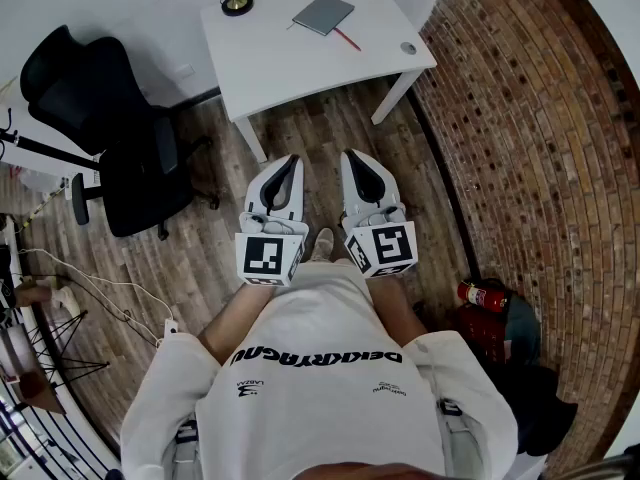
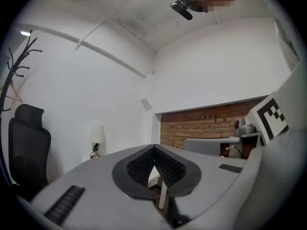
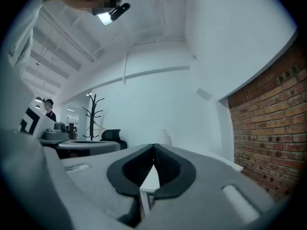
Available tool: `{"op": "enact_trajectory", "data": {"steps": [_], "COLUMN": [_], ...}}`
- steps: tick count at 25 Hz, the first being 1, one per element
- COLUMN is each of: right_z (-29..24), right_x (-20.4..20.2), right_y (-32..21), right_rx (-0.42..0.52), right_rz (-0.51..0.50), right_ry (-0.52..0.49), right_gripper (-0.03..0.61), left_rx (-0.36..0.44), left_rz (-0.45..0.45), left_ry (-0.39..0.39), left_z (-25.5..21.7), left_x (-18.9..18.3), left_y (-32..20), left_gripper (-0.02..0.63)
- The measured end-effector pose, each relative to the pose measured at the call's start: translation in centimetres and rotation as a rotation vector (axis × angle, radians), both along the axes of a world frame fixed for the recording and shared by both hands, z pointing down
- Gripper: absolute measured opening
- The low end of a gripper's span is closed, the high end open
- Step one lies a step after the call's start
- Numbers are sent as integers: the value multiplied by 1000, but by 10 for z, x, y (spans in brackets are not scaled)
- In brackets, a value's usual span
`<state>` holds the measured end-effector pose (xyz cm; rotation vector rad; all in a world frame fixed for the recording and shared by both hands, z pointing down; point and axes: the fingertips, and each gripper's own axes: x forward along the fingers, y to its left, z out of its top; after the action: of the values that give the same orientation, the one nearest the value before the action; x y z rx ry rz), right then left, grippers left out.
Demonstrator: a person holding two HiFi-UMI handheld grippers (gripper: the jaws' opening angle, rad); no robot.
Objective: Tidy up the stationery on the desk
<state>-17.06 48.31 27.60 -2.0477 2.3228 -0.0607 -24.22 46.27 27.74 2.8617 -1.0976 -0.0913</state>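
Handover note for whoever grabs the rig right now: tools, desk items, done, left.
Left tool: shut, empty.
Right tool: shut, empty.
Both are held in front of the body, short of the desk.
On the desk: notebook with a red pen beside it, lamp at the far left corner, small round grey thing near the right edge.
Done: nothing, by the look of it.
Left: step up to the desk, then tidy pen and notebook.
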Motion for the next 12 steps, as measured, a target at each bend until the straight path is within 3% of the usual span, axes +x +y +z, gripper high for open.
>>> {"op": "enact_trajectory", "data": {"steps": [12], "right_z": [4], "right_x": [61], "right_y": [-20], "right_rx": [27], "right_rz": [-25], "right_ry": [-71], "right_gripper": [-3], "left_rx": [-7], "left_rz": [-14], "left_ry": [-47], "left_z": [12], "left_x": [58], "left_y": [-19], "left_gripper": [-2]}}
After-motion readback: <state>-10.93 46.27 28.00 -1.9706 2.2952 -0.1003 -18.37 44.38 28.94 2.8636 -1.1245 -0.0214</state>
